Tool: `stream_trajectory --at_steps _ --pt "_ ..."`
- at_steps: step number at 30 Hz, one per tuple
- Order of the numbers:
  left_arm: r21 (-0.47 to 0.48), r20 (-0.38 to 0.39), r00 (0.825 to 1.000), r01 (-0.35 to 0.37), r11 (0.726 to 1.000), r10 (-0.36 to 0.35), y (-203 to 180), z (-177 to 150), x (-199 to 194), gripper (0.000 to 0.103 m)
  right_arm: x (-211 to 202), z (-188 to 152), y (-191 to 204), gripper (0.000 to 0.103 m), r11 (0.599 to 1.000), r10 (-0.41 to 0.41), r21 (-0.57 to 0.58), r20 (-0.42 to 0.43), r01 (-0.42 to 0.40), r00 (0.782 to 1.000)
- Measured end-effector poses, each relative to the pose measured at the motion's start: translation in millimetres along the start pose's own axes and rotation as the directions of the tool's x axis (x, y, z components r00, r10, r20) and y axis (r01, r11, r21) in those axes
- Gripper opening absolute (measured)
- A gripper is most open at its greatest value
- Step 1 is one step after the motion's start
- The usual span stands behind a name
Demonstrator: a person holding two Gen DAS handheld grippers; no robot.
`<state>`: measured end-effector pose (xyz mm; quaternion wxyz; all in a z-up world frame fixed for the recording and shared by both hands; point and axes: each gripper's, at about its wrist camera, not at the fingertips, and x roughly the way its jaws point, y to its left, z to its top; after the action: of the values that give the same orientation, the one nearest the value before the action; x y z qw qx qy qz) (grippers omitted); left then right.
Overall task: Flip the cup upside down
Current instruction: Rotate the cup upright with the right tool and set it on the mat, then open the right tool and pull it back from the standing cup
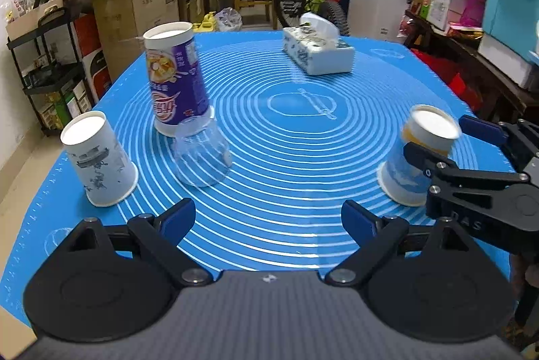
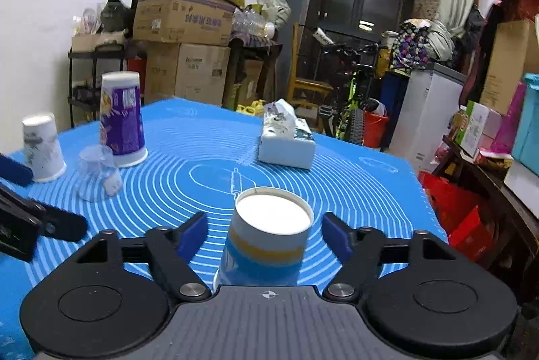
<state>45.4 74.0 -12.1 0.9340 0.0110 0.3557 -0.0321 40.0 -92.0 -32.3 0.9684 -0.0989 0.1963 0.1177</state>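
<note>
Cup [image 2: 269, 238] sits base-up on the mat [image 2: 353, 178], rim down, between the right gripper [image 2: 266, 233] fingers, jaws wide with gaps on both sides, likely just let go. Left gripper [image 1: 269, 218] wide, empty, hovering clear over bare mat.

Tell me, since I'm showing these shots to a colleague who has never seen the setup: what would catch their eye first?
Probably the bright blue mat with white concentric rings covering the table. Next, the upside-down blue-and-yellow paper cup standing between the open fingers of the right gripper. At the mat's left side stand a tall purple inverted cup, a clear plastic cup and a white printed paper cup, with the left gripper open over bare mat.
</note>
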Motion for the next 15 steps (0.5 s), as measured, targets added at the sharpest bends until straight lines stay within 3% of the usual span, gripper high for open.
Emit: stream_trajectory --at_steps 3,9,15 --pt "0.023 0.004 1.0 0.016 1.0 -0.016 -11.7 -6.1 -7.5 0.093 -19.8 -2.2 -8.3 0.09 0.998 0.024 0.054 -0.032 -0.022 0.999" --pt "0.032 0.046 0.998 0.039 0.999 -0.04 -28.3 -18.9 -29.0 0.093 -64.2 -15.2 -33.5 0.09 0.973 0.08 0.224 -0.085 -0.06 0.993" --pt "0.039 0.069 0.997 0.035 0.999 -0.038 -37.7 -28.0 -43.7 0.093 -91.7 -23.4 -33.6 0.09 0.981 0.034 0.195 -0.128 -0.008 0.991"
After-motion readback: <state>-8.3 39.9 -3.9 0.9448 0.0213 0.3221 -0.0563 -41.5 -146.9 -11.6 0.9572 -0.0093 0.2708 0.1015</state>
